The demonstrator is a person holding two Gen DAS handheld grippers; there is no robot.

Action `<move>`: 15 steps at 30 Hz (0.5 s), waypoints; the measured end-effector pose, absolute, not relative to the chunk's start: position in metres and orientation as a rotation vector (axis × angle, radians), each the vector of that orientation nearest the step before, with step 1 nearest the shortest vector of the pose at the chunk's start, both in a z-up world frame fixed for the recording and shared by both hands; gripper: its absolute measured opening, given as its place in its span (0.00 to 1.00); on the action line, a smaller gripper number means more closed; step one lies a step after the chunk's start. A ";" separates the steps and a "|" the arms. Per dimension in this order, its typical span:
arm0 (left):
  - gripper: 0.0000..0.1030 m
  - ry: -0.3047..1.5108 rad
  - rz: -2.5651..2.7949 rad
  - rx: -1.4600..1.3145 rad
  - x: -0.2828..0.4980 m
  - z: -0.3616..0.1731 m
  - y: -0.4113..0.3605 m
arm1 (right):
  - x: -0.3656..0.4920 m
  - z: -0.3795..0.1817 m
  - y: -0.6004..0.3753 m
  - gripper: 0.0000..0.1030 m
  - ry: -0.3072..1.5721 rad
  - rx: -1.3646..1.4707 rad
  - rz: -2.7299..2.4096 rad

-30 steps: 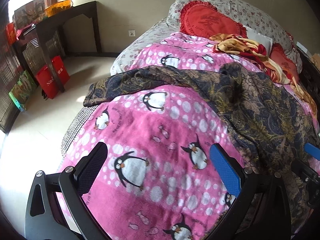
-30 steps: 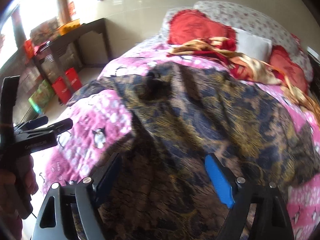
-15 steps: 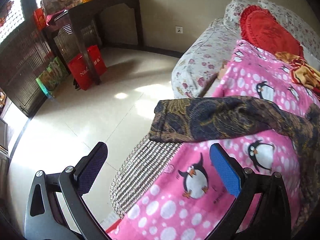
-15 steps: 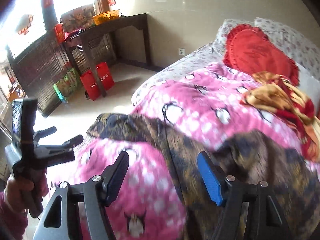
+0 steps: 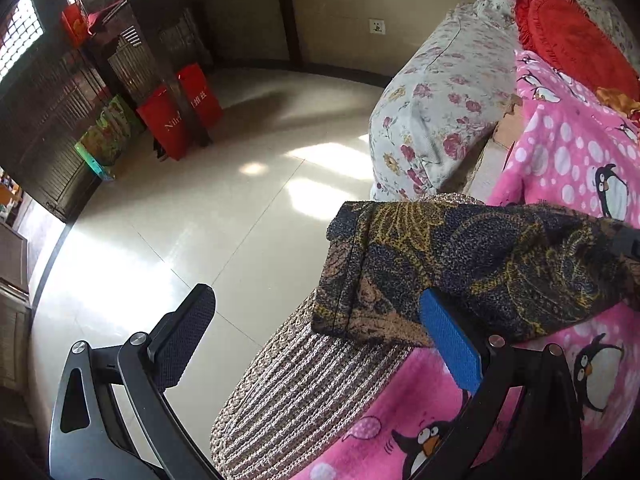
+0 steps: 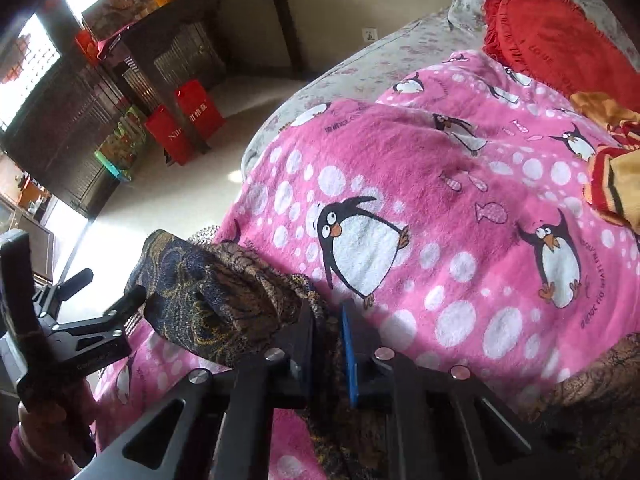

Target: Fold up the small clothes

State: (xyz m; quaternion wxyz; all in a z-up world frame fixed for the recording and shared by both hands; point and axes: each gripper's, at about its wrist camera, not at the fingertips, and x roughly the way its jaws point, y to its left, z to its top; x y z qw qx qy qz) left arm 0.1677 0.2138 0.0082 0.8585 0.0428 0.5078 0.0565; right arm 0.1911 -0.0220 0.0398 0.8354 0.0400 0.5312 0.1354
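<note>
A dark navy garment with gold and brown pattern point(image 5: 460, 268) lies on the pink penguin blanket point(image 5: 568, 152), one sleeve end hanging over the bed's edge. My left gripper point(image 5: 316, 344) is open and empty, its blue pad just under the sleeve's cuff. In the right wrist view the same garment point(image 6: 208, 300) bunches up in front of my right gripper point(image 6: 328, 332), which is shut on the cloth partway along the sleeve. The left gripper point(image 6: 80, 320) shows at the left of that view, held in a hand.
The bed's woven mat edge point(image 5: 304, 392) and floral mattress point(image 5: 432, 112) drop to a tiled floor point(image 5: 192, 220). A dark table point(image 5: 208, 8) with red bags point(image 5: 180, 112) stands by the wall. A red cushion point(image 6: 560, 40) and an orange striped cloth point(image 6: 612, 176) lie further up the bed.
My right gripper has closed on the garment's sleeve. My left gripper has moved in closer to the sleeve's cuff at the bed's edge, still open.
</note>
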 end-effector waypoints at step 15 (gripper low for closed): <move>0.99 0.941 0.005 -0.208 0.129 0.059 0.298 | -0.007 0.064 0.074 0.08 0.965 -0.338 0.701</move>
